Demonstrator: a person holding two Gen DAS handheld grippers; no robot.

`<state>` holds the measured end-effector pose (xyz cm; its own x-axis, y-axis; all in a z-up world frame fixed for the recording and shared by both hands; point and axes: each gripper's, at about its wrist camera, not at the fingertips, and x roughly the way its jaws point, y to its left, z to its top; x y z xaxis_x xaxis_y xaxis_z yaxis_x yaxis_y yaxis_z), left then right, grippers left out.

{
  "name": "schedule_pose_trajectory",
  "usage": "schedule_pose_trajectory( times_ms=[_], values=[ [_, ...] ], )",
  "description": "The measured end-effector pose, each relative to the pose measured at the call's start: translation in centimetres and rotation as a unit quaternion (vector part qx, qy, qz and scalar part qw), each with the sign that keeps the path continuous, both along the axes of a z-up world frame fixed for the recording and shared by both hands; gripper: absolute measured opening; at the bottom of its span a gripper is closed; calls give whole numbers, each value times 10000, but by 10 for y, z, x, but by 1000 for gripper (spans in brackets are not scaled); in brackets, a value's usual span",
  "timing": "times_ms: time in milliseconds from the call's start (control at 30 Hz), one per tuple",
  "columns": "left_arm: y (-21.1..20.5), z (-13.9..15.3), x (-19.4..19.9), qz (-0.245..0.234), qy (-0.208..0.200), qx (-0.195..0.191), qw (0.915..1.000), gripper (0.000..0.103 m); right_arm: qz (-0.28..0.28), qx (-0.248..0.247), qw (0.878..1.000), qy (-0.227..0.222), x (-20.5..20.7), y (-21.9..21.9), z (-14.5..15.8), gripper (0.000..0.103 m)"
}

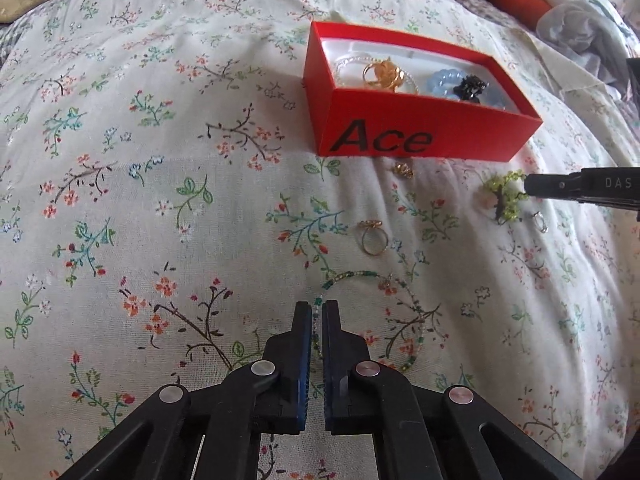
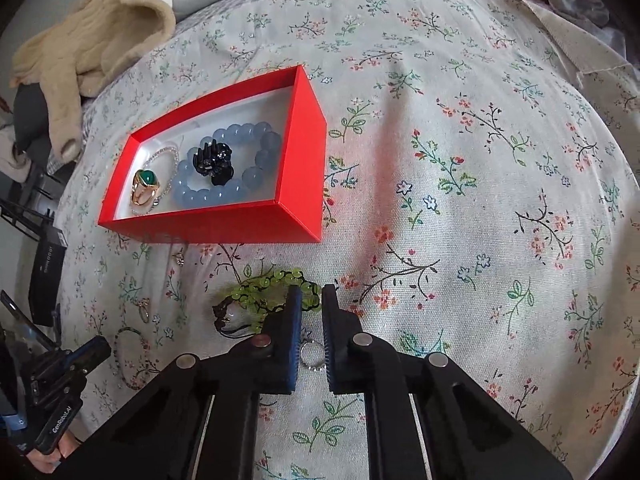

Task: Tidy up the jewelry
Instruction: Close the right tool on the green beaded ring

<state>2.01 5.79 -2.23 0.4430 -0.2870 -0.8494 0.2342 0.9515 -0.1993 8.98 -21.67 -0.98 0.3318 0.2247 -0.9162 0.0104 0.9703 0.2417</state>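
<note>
- Left claw [image 1: 319,307]: jaws drawn almost together, nipping the strand of the multicolour beaded bracelet [image 1: 400,312] where it lies on the floral bedspread [image 1: 160,160].
- Right claw [image 2: 312,294]: jaws narrowed to a slim gap at the green bead bracelet [image 2: 272,288]; firm grip not confirmed. Silver ring [image 2: 314,354] lies below, between the fingers.
- Step, judged: double pick-up.
- Next: lift both, carry to the red box [image 2: 300,184], drop beside the blue bead bracelet [image 2: 232,160].
- Gold ring [image 1: 374,236] waits on the bed.
</note>
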Motion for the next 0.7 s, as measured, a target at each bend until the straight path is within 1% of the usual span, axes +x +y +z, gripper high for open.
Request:
schedule_pose_trajectory(
  times_ms=[67,167,233,300,367,400,433,533,600,700],
  values=[
    [-1,7,-1,-13,-98,-15,9999,0,-27,34,10000,27,-2,0,5,5],
    [-4,15,0,-43,-154,-19,9999,0,-6,75,10000,-63,-7,2,16,5],
    [-5,15,1,-66,-73,2,10000,0,16,74,9998,-158,-9,3,24,5],
    [-4,13,3,33,-48,110,9999,0,38,124,9997,-206,-12,4,29,5],
    [-5,8,7,44,100,199,9997,1,38,121,9997,-207,-14,3,31,5],
    [-5,4,9,63,184,223,9996,7,33,97,9997,-220,-15,3,32,5],
    [-5,0,10,79,267,237,9993,11,24,72,9997,-238,-15,3,33,5],
    [-5,-15,15,193,571,405,9974,11,16,61,9996,-277,-16,3,36,5],
    [-2,-24,18,318,752,365,9960,11,7,71,9995,-304,-16,3,38,5],
    [0,-23,22,363,802,246,9958,2,16,90,9994,-329,-17,3,41,5]
  ],
)
